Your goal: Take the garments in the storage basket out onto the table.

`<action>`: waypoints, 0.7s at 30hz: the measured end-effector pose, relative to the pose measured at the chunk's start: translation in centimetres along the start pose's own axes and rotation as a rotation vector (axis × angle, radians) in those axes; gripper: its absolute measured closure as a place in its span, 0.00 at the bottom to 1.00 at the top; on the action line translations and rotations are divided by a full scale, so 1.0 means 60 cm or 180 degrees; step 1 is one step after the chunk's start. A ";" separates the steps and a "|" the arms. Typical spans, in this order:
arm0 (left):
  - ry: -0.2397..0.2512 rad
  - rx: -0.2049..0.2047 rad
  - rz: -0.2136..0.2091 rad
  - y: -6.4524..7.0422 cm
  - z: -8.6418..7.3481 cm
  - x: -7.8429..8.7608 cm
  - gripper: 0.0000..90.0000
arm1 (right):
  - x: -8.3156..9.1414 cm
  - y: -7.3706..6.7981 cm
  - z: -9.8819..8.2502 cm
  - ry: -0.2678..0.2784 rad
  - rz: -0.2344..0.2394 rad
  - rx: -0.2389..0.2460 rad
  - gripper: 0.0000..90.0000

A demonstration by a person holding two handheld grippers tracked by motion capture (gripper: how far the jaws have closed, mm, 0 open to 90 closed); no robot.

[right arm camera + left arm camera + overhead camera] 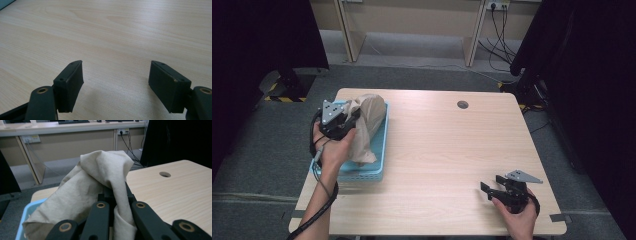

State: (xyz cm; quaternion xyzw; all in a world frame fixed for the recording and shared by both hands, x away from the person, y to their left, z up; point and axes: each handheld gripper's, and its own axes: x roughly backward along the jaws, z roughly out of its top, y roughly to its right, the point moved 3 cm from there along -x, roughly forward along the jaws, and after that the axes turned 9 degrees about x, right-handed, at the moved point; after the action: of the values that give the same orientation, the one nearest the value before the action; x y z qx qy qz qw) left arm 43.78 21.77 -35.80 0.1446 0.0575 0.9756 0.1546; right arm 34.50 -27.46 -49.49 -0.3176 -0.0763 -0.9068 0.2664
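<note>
Nearest to us, our right gripper [490,190] rests low over the bare front-right part of the table [437,165], its two black jaws spread wide with nothing between them — in the right gripper view we see just pale wood grain between the flat, rubbery pads. Farther off on the left, our left gripper [351,118] has its jaws pressed together on one beige cloth [100,177], pinching a fold of it; the fabric looks soft and crumpled, bunched into a peak above the jaws. We count one light-blue plastic basket [381,165] with a slotted wall, standing at the table's left edge — the cloth hangs into it, its lower end lying inside. Beyond, one round cable hole [462,104] sits near the table's far edge.
</note>
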 end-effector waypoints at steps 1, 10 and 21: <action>0.0017 -0.0003 -0.0002 0.000 0.002 0.002 0.98 | 0.000 0.000 0.000 0.0001 0.0000 -0.0001 0.32; 0.0226 -0.0041 -0.0015 0.009 0.027 0.018 0.98 | 0.000 0.000 0.000 0.0004 0.0001 -0.0001 0.32; 0.0435 -0.0112 -0.0028 0.023 0.055 0.035 0.98 | 0.000 0.001 0.000 0.0008 0.0000 0.0002 0.32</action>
State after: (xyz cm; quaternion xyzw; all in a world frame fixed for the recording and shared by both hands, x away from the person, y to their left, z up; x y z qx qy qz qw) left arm 42.45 21.34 -31.91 0.0747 0.0515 0.9834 0.1572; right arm 34.51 -27.50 -49.49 -0.3164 -0.0762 -0.9072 0.2666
